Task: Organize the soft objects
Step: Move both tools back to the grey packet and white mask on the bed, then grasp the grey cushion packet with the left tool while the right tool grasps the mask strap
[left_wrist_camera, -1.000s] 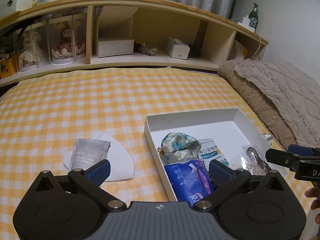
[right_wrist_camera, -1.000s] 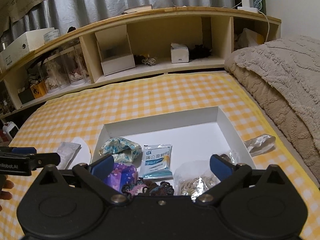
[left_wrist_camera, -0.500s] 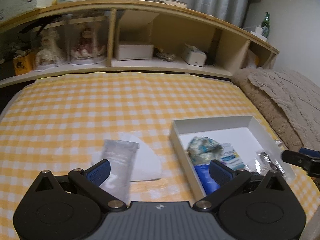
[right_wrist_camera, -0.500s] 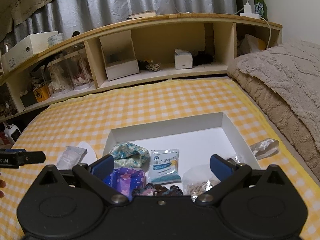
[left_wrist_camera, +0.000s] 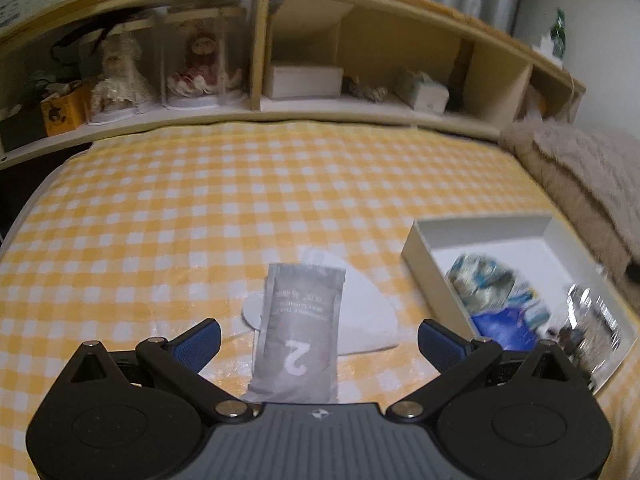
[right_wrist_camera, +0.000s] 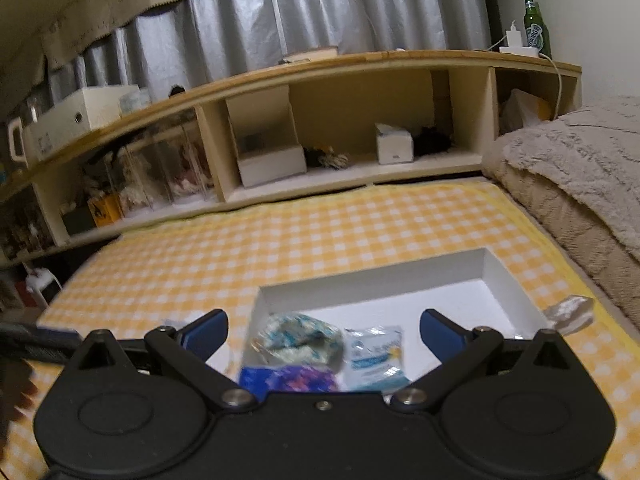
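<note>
The left gripper [left_wrist_camera: 319, 334] — jaws spread wide — frames a grey packet [left_wrist_camera: 301, 330] lying on a white pad [left_wrist_camera: 362, 308] (box [left_wrist_camera: 430, 270] at three o'clock). The right gripper [right_wrist_camera: 322, 330] gapes too, empty above the box.

A bed [left_wrist_camera: 200, 200] is covered with a yellow and white checked sheet, pretty much filling both views. Behind it, a long wooden shelf unit [right_wrist_camera: 340, 80] is built across the head end, split into open cubbies. Two dolls in clear cases [left_wrist_camera: 160, 68] are kept in the left cubbies, and a white box [right_wrist_camera: 272, 164] and a tissue box [right_wrist_camera: 394, 144] are set further along. Grey pleated curtains [right_wrist_camera: 280, 20] are hung above the shelf. A green bottle [right_wrist_camera: 534, 26] is stood on top near the plain white wall [right_wrist_camera: 600, 20]. A beige fuzzy blanket [right_wrist_camera: 580, 168] is piled on the right.
</note>
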Demonstrator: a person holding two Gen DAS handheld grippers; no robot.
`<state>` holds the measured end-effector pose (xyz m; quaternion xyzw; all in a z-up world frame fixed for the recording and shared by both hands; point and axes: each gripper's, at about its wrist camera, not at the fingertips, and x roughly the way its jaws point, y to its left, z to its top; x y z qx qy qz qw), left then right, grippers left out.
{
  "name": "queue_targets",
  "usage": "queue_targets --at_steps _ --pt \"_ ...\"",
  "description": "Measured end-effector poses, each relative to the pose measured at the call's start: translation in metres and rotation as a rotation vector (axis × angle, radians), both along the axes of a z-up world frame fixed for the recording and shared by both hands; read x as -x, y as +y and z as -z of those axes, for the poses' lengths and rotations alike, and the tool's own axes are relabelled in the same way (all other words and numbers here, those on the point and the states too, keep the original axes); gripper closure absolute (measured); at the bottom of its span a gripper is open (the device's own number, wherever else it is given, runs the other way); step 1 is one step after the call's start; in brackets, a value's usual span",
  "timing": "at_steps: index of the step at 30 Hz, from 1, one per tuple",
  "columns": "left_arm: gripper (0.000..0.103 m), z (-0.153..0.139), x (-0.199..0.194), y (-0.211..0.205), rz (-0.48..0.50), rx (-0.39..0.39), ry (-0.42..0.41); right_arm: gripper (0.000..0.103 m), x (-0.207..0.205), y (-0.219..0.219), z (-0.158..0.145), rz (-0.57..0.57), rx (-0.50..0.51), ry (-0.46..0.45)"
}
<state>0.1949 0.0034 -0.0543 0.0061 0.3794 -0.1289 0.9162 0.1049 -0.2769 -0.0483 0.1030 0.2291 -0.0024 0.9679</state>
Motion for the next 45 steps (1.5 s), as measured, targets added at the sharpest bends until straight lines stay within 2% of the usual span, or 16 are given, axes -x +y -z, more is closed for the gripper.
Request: queue_targets --at_steps 5,8,12,22,23,27,29,31,32,34,36,38,42,45 --pt "0.0 0.025 -0.014 -0.008 0.038 -0.04 0.027 0.0 -0.014 0.012 0.005 -0.037 -0.061 -0.047" --pt "0.0 0.038 -0.02 -0.009 0.034 -0.05 0.036 0.0 -0.023 0.027 0.01 -0.092 -0.025 -0.097" --pt "0.0 0.055 -0.03 -0.009 0.021 -0.058 0.053 0.0 -0.038 0.048 0.013 -0.156 0.012 -0.105" --pt "0.0 0.082 -0.049 -0.007 0.031 -0.096 0.073 0.0 -0.076 0.085 0.04 -0.303 0.089 -0.02" --pt "0.002 0.084 -0.05 -0.007 0.039 -0.099 0.077 0.0 -0.079 0.088 0.042 -0.321 0.092 -0.007" --pt "0.025 0.086 -0.049 -0.008 0.054 -0.172 0.067 0.001 -0.093 0.097 0.051 -0.396 0.089 0.038" --pt "0.034 0.083 -0.05 -0.002 0.055 -0.181 0.072 0.01 -0.101 0.103 0.054 -0.422 0.098 0.058" --pt "0.036 0.079 -0.051 0.006 0.026 -0.174 0.088 0.026 -0.11 0.114 0.058 -0.442 0.135 0.082" --pt "0.038 0.078 -0.051 0.01 0.012 -0.17 0.097 0.029 -0.114 0.12 0.06 -0.451 0.158 0.091" --pt "0.039 0.075 -0.051 0.02 -0.012 -0.163 0.115 0.046 -0.121 0.132 0.065 -0.472 0.196 0.116" --pt "0.041 0.072 -0.05 0.028 -0.033 -0.155 0.126 0.055 -0.13 0.142 0.072 -0.494 0.208 0.159" --pt "0.041 0.066 -0.048 0.038 -0.055 -0.144 0.135 0.056 -0.135 0.153 0.08 -0.507 0.22 0.197" --pt "0.041 0.057 -0.046 0.051 -0.092 -0.141 0.136 0.066 -0.144 0.168 0.091 -0.527 0.22 0.241" --pt "0.041 0.051 -0.042 0.06 -0.104 -0.12 0.143 0.066 -0.151 0.177 0.096 -0.525 0.205 0.252"
